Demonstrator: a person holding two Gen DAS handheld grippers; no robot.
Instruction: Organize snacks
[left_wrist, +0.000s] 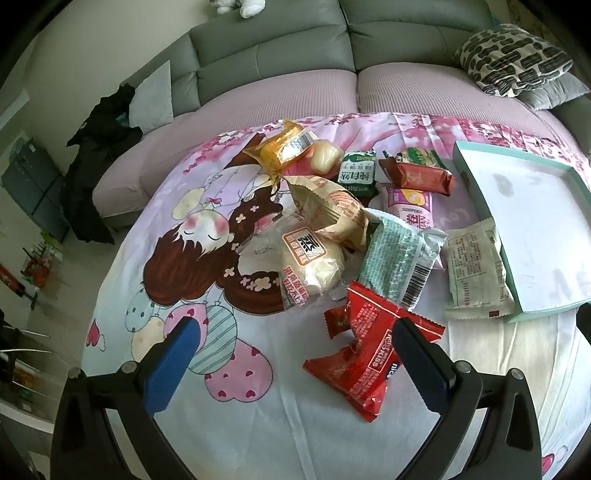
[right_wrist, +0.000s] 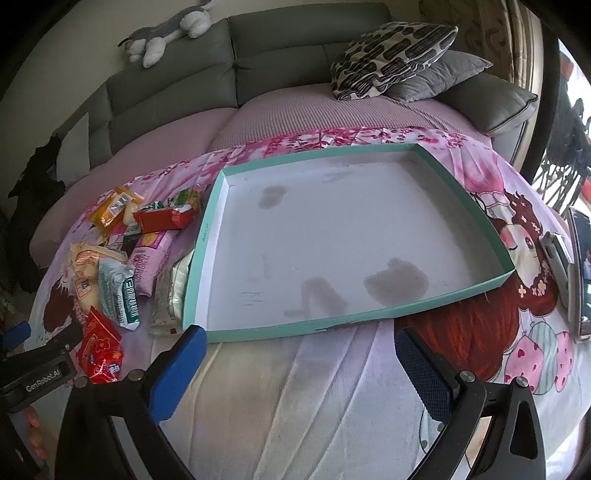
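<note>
A heap of wrapped snacks (left_wrist: 332, 229) lies on the pink cartoon-print cloth (left_wrist: 192, 229) covering the worktop, just left of the shallow teal-rimmed white cardboard tray (right_wrist: 491, 218), whose stained floor holds nothing. The left hand-held gripper (left_wrist: 295, 354) hangs wide open and empty above a red foil packet (left_wrist: 369, 354), the nearest of the heap. The right hand-held gripper (right_wrist: 299, 358), likewise spread and empty, hovers before the tray's near rim. A pale cream packet (right_wrist: 171, 291) touches the tray's left wall. A phone (right_wrist: 581, 273) lies on the cloth to the right of the tray; a grey sofa (right_wrist: 184, 85) stands behind.
</note>
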